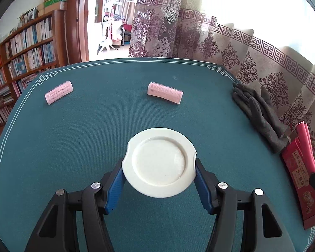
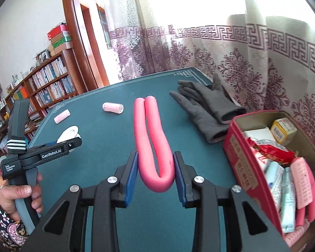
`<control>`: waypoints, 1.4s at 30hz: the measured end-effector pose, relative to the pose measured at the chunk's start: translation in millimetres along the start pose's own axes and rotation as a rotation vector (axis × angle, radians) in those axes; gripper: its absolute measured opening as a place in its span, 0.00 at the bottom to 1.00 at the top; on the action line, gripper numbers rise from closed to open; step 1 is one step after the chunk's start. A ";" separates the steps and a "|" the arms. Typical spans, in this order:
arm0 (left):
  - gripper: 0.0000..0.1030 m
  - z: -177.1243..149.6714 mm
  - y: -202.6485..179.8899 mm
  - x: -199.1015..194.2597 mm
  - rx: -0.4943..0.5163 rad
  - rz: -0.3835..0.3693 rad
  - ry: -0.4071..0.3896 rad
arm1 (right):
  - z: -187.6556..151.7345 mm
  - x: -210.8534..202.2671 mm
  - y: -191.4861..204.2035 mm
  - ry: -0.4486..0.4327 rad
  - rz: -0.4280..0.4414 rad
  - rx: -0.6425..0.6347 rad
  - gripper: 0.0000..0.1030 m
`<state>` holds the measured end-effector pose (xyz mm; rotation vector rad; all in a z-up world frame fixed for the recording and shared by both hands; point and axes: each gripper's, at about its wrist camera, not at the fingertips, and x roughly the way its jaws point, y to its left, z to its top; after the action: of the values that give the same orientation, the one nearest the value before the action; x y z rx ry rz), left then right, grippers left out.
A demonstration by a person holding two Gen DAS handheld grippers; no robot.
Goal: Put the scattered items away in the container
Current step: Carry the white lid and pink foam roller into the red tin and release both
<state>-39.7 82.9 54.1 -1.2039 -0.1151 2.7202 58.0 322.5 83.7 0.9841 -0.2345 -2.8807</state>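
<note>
Two rollers (image 1: 59, 92) (image 1: 165, 92), two gloves (image 2: 201, 110), one plate (image 1: 159, 162)

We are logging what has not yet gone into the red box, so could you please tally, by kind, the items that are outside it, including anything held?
Pink hair rollers lying on the table: 2
Grey gloves on the table: 2
White plate, in the left gripper: 1
Pink bent foam rod, in the right gripper: 1
Total: 6

"GenRobot.AI" on left claw (image 2: 74, 141)
</note>
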 end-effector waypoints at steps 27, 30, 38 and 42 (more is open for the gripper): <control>0.61 0.2 -173.7 -5.2 0.243 -0.159 0.025 | -37.2 -68.2 -185.6 -0.017 -0.410 0.081 0.41; 0.61 1.3 -192.5 -5.3 0.273 -0.179 0.026 | -40.4 -68.7 -191.0 -0.019 -0.395 0.095 0.52; 0.61 6.5 -243.4 -11.6 0.353 -0.256 0.016 | -41.9 -70.2 -194.8 -0.032 -0.378 0.107 0.52; 0.61 5.2 -269.7 -11.4 0.392 -0.296 0.017 | -41.5 -69.8 -193.1 -0.037 -0.373 0.106 0.52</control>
<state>-4.0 346.1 102.7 -1.0053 0.2152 2.3328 132.0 517.1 59.8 1.0967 -0.2294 -3.2544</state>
